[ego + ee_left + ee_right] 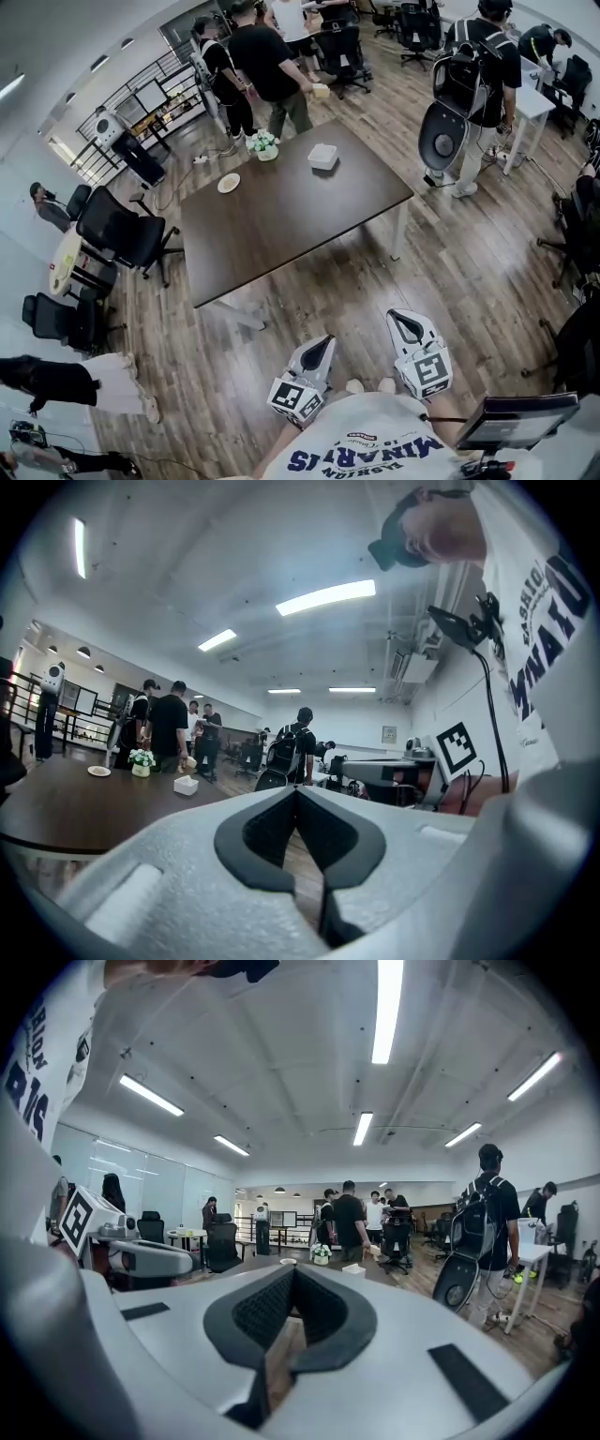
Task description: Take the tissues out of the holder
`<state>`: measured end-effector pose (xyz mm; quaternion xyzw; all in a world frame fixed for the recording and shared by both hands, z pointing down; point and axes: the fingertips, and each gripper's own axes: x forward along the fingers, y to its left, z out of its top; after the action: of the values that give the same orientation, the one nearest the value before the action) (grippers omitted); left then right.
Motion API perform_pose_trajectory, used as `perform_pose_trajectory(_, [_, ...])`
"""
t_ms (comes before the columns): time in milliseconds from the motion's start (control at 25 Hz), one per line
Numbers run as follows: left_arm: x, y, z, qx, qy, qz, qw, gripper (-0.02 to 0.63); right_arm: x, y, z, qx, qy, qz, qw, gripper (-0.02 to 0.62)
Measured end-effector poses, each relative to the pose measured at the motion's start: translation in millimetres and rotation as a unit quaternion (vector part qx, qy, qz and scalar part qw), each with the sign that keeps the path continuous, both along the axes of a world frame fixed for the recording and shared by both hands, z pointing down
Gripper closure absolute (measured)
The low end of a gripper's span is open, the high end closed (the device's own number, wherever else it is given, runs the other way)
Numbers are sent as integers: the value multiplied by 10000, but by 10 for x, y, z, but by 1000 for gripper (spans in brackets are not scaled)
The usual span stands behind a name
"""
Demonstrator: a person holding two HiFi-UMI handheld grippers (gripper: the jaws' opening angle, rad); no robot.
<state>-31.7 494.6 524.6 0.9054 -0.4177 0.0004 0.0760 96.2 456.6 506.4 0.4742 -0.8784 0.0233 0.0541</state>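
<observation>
The white tissue holder (322,156) stands on the far part of the dark brown table (281,225). It shows small in the left gripper view (186,785) and in the right gripper view (353,1270). Both grippers are held low in front of the person's chest, well short of the table's near edge. The jaws of the left gripper (319,343) meet at their tips, with nothing between them (296,791). My right gripper (403,321) is shut and empty too (292,1269). Both point toward the table.
A small flower pot (263,145) and a white plate (229,183) sit at the table's far left. Several people stand beyond the table, one with a backpack (473,75) at the right. Office chairs (122,230) stand at the left. A monitor (516,422) is by my right side.
</observation>
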Motion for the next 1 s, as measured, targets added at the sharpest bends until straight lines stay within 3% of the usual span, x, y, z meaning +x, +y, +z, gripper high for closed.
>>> perform_pose_trajectory(480, [327,57,137,-105,-153,-285,9994,601,278,-178,225,-70,-16,-149,9999,586])
perform_pose_trajectory(720, [415,-246,51,135,-176,-252,9994,601,316,-473,117,95,22,-171,9998,586])
perform_pose_trajectory(1000, [353,-873,207,53,-124,-78,9999,601,291,-1012,278,-32,37,35,10000,586])
